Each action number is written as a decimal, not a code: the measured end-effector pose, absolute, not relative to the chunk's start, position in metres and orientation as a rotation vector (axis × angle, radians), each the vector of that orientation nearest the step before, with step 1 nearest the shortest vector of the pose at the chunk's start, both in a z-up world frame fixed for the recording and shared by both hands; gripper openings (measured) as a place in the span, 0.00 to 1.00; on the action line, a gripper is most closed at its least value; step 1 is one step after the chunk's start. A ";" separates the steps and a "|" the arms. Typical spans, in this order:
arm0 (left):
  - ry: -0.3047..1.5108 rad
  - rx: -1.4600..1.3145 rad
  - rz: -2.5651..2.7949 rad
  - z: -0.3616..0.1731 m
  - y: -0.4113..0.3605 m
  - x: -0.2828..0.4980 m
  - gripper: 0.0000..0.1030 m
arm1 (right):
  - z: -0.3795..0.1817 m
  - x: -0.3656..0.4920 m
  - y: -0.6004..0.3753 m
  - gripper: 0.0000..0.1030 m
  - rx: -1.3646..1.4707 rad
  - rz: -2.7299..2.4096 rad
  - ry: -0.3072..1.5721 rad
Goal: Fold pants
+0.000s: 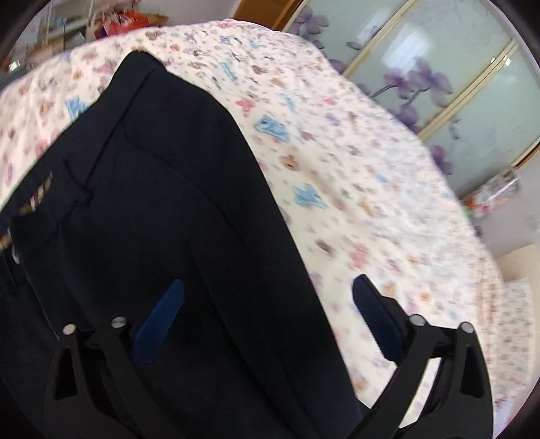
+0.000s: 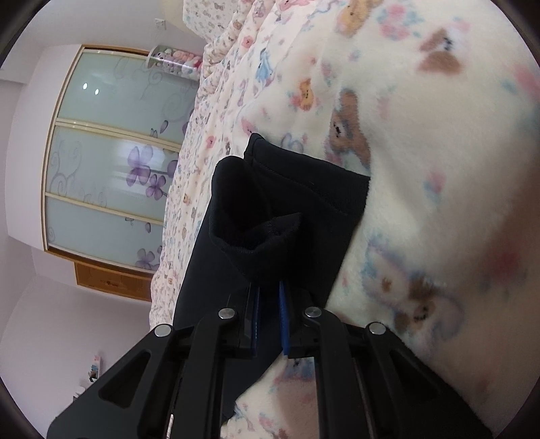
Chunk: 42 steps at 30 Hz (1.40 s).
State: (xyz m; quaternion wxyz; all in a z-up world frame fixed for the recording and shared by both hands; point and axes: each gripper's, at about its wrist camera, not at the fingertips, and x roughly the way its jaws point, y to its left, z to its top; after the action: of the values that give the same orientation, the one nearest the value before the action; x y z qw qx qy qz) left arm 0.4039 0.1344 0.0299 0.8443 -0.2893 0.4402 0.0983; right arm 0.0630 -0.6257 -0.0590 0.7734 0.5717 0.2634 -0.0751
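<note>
Dark navy pants (image 1: pixel 162 189) lie on a bed with a cream teddy-bear blanket (image 1: pixel 354 189). In the left wrist view I see the waistband end, with a button and a pocket at the left. My left gripper (image 1: pixel 266 297) is open and empty, one blue-padded finger over the pants, the other over the blanket. In the right wrist view my right gripper (image 2: pixel 268 287) is shut on the hem of a pant leg (image 2: pixel 263 219), which bunches up between the blue pads. The other leg end (image 2: pixel 303 175) lies flat on the blanket (image 2: pixel 422 152).
A wardrobe with frosted sliding doors and purple flowers (image 1: pixel 449 77) stands beyond the bed; it also shows in the right wrist view (image 2: pixel 111 158). Cluttered shelves (image 1: pixel 67 30) stand past the bed's far left. Plush toys (image 2: pixel 179 60) sit by the wardrobe.
</note>
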 end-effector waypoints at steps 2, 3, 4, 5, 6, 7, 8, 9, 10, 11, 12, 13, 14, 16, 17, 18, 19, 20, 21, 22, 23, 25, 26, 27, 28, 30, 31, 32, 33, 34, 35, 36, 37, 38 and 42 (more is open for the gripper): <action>0.954 -0.606 0.217 0.022 0.139 0.409 0.45 | -0.057 0.064 -0.624 0.09 1.221 -0.170 0.572; 0.956 -0.630 0.199 0.018 0.143 0.406 0.26 | -0.056 0.065 -0.623 0.09 1.215 -0.172 0.570; 0.947 -0.660 0.194 0.015 0.150 0.401 0.20 | -0.055 0.065 -0.623 0.09 1.207 -0.173 0.567; 0.936 -0.668 0.194 0.015 0.156 0.395 0.12 | -0.053 0.065 -0.622 0.09 1.202 -0.172 0.564; 0.931 -0.654 0.194 0.017 0.157 0.388 0.08 | -0.051 0.064 -0.621 0.09 1.203 -0.164 0.551; 0.923 -0.641 0.194 0.020 0.159 0.382 0.07 | -0.048 0.062 -0.621 0.09 1.207 -0.150 0.528; 0.905 -0.629 0.189 0.023 0.158 0.372 0.07 | -0.043 0.060 -0.620 0.09 1.205 -0.136 0.506; 0.883 -0.626 0.176 0.030 0.160 0.360 0.07 | -0.036 0.058 -0.618 0.09 1.191 -0.120 0.479; 0.864 -0.631 0.160 0.036 0.163 0.349 0.07 | -0.031 0.056 -0.616 0.09 1.173 -0.112 0.460; 0.852 -0.635 0.150 0.040 0.165 0.341 0.07 | -0.026 0.055 -0.615 0.09 1.155 -0.104 0.445; 0.836 -0.644 0.134 0.046 0.168 0.330 0.07 | -0.017 0.054 -0.612 0.09 1.123 -0.093 0.425; 0.817 -0.651 0.116 0.054 0.171 0.315 0.07 | -0.010 0.054 -0.610 0.09 1.103 -0.084 0.409; 0.803 -0.661 0.099 0.061 0.175 0.300 0.07 | -0.003 0.055 -0.609 0.09 1.087 -0.075 0.389; 0.783 -0.674 0.068 0.073 0.182 0.275 0.07 | 0.013 0.065 -0.611 0.09 1.055 -0.067 0.369; 0.779 -0.661 0.061 0.077 0.182 0.270 0.07 | 0.020 0.074 -0.612 0.09 1.029 -0.067 0.372; 0.782 -0.633 0.059 0.083 0.184 0.269 0.07 | 0.030 0.089 -0.616 0.09 1.002 -0.077 0.382; 0.784 -0.622 0.066 0.087 0.187 0.266 0.07 | 0.038 0.105 -0.619 0.09 0.987 -0.077 0.390; 0.773 -0.650 0.071 0.092 0.192 0.261 0.07 | 0.049 0.122 -0.622 0.09 0.980 -0.064 0.383; 0.751 -0.683 0.065 0.098 0.196 0.254 0.07 | 0.061 0.130 -0.622 0.09 0.971 -0.060 0.348; 0.729 -0.695 0.058 0.103 0.196 0.248 0.07 | 0.078 0.133 -0.623 0.09 0.969 -0.026 0.268; 0.687 -0.691 0.047 0.111 0.196 0.236 0.07 | 0.091 0.129 -0.625 0.09 0.970 0.020 0.200; 0.618 -0.678 0.034 0.119 0.196 0.211 0.08 | 0.099 0.114 -0.624 0.09 0.948 0.031 0.122; 0.590 -0.688 0.029 0.117 0.200 0.192 0.08 | 0.094 0.105 -0.624 0.09 0.939 0.004 0.125; 0.581 -0.698 0.027 0.109 0.204 0.174 0.09 | 0.077 0.098 -0.627 0.09 0.938 -0.049 0.180; 0.586 -0.703 0.029 0.101 0.205 0.163 0.10 | 0.056 0.096 -0.630 0.09 0.956 -0.088 0.257; 0.648 -0.702 0.042 0.064 0.204 0.139 0.10 | 0.003 0.085 -0.635 0.09 1.053 -0.164 0.393; 0.674 -0.699 0.050 0.051 0.206 0.133 0.10 | -0.018 0.077 -0.637 0.09 1.103 -0.200 0.426; 0.710 -0.698 0.061 0.033 0.206 0.128 0.10 | -0.041 0.069 -0.640 0.09 1.171 -0.223 0.475; 0.752 -0.707 0.075 0.011 0.205 0.123 0.09 | -0.047 0.066 -0.643 0.09 1.209 -0.219 0.487; 0.761 -0.723 0.086 -0.003 0.207 0.118 0.09 | -0.046 0.061 -0.645 0.09 1.227 -0.203 0.468; 0.752 -0.745 0.088 -0.014 0.209 0.114 0.09 | -0.038 0.058 -0.644 0.09 1.198 -0.194 0.449; 0.719 -0.776 0.075 -0.020 0.212 0.109 0.09 | -0.031 0.057 -0.641 0.09 1.161 -0.191 0.437; 0.701 -0.778 0.074 -0.022 0.213 0.106 0.09 | -0.025 0.055 -0.638 0.09 1.130 -0.192 0.423; 0.686 -0.771 0.076 -0.020 0.213 0.105 0.10 | -0.021 0.053 -0.635 0.09 1.114 -0.194 0.410; 0.634 -0.824 0.114 -0.019 0.218 0.096 0.18 | -0.020 0.041 -0.630 0.09 1.164 -0.187 0.350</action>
State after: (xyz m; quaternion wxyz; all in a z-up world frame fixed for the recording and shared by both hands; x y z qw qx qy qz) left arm 0.0960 0.2181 -0.0189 0.8663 -0.3934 0.3029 0.0545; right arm 0.0410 -0.6300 -0.0198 0.8167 0.5462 0.1642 -0.0878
